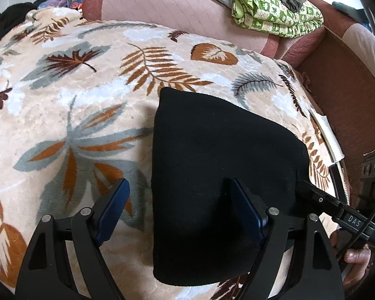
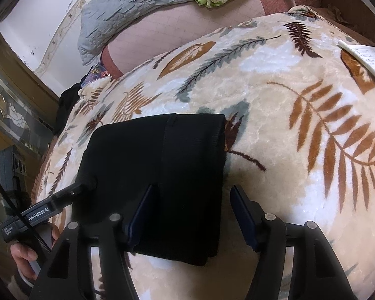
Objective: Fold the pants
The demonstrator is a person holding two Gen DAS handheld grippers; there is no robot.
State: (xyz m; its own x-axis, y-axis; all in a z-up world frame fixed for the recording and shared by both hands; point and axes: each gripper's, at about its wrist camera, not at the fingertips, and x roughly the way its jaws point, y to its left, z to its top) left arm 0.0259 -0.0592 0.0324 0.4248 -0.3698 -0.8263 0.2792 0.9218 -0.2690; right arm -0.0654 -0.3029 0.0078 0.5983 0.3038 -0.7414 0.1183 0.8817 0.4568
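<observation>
Pants (image 1: 217, 182) lie folded on leaf-patterned blanket (image 1: 75, 95) before pink sofa back (image 1: 162, 7).

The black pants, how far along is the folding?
Mostly done: the black pants lie as a compact folded rectangle on the leaf-print blanket. In hand: nothing is gripped. The left gripper and right gripper both hang open over the bundle's edges. Left: perhaps a final tidy or moving it aside.

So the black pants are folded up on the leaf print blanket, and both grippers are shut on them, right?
Not quite. The black pants are folded on the leaf print blanket, but both grippers are open: the left gripper in the left wrist view, the right gripper in the right wrist view.
</observation>
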